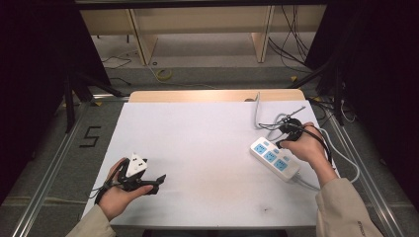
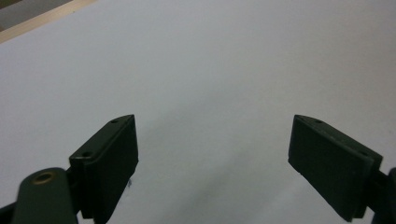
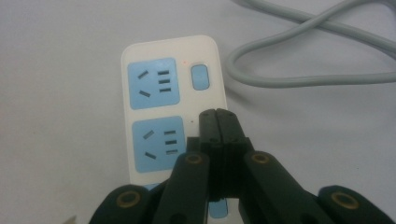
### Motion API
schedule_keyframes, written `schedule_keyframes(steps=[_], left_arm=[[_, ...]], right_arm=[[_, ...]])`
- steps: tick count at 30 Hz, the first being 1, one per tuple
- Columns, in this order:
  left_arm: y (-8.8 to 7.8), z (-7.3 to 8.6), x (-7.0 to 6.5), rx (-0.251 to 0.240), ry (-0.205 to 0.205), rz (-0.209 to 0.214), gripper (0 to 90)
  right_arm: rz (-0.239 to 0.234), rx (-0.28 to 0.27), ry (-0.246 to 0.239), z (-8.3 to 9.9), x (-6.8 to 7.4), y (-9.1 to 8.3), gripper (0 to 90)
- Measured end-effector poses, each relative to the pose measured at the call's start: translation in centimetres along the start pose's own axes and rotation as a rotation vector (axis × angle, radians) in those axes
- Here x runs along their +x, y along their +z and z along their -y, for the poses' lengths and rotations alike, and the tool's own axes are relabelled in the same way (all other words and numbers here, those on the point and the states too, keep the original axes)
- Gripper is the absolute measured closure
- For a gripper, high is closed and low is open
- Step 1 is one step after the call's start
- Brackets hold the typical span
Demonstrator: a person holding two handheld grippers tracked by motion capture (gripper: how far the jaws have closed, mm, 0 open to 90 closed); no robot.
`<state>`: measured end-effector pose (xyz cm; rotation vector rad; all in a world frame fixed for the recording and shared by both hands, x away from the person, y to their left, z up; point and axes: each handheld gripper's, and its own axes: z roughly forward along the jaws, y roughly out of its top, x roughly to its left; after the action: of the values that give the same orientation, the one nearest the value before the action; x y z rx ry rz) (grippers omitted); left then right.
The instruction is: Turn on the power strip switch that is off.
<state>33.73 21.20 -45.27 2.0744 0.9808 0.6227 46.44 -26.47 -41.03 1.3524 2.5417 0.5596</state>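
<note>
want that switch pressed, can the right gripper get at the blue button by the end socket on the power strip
Probably yes: the right gripper, jaws shut, is over the power strip with its tips just short of the blue button, and nothing lies between them.

White table (image 1: 197, 143), power strip (image 1: 274, 159), grey cable (image 1: 259, 114)

held the left gripper (image 1: 148, 180) low at the near left, cradled from below in an upturned left hand (image 1: 118, 195), jaws spread wide apart with nothing between them, pointing right across the high view. kept the right gripper (image 3: 218, 122) at the far right, gripped from above by the right hand (image 1: 305, 145), jaws pressed flat together and empty, tips angled downward. brought both forearms in from the bottom edge in light sleeves, the right one reaching farther forward.
</note>
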Motion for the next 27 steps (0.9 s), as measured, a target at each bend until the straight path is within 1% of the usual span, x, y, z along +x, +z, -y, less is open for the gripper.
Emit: schedule_keyframes(steps=[12, 27], left_arm=[[0.0, 0.0, 0.0, -0.001, 0.0, 0.001, 15.7], [0.0, 0.0, -0.1, -0.003, 0.0, 0.002, 15.7]], right_arm=[[-0.004, 0.016, -0.006, -0.1, 0.0, 0.8, 90.0], [-0.002, 0.026, 0.006, 0.0, -0.1, 1.4, 90.0]])
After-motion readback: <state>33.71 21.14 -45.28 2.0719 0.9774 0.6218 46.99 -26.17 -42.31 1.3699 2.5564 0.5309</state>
